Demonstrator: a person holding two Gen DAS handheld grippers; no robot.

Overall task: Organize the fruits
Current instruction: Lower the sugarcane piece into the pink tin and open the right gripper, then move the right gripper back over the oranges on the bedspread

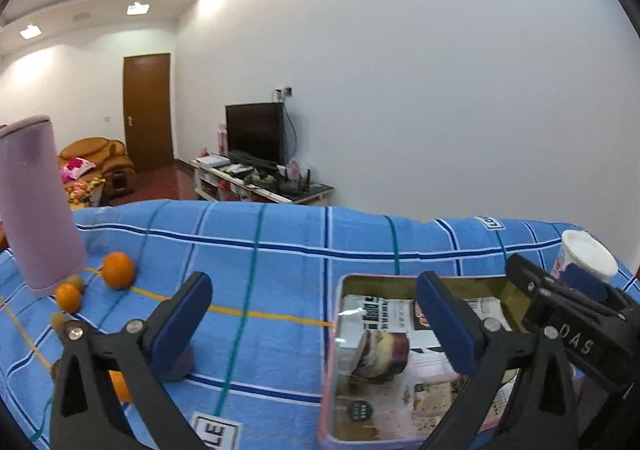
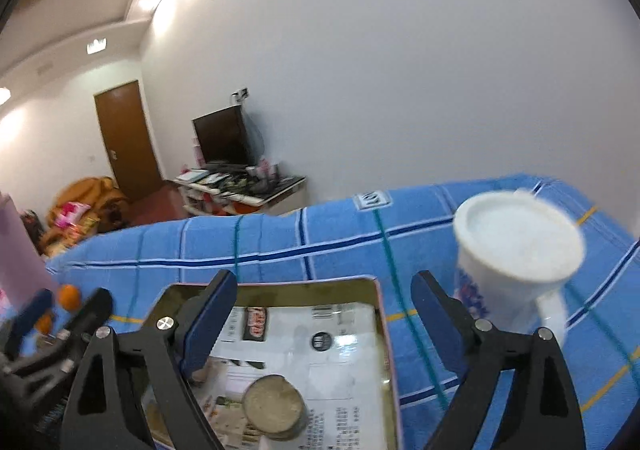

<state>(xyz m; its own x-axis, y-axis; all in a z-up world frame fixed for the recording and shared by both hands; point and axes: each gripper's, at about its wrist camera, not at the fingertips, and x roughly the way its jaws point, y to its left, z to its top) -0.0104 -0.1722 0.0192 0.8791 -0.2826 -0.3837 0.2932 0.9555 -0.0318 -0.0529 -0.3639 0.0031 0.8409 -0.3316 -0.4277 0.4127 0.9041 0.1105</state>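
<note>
A shallow metal tray (image 1: 331, 350) lined with printed paper lies on the blue checked cloth; it also shows in the right wrist view (image 2: 380, 314). Two oranges (image 1: 118, 270) (image 1: 68, 297) and small green-brown fruits (image 1: 76, 282) lie at the left by a pink tumbler (image 1: 36, 201). Another orange (image 1: 120, 386) sits behind my left finger. My left gripper (image 1: 314, 326) is open and empty, above the cloth and the tray's left edge. My right gripper (image 2: 324, 326) is open and empty over the tray; it also shows in the left wrist view (image 1: 560, 314).
A white mug (image 2: 516, 250) stands right of the tray, close to my right finger; it also shows in the left wrist view (image 1: 588, 254). A round tin (image 2: 274, 408) lies in the tray. The table's far edge (image 1: 320, 209) drops to a room with a TV stand.
</note>
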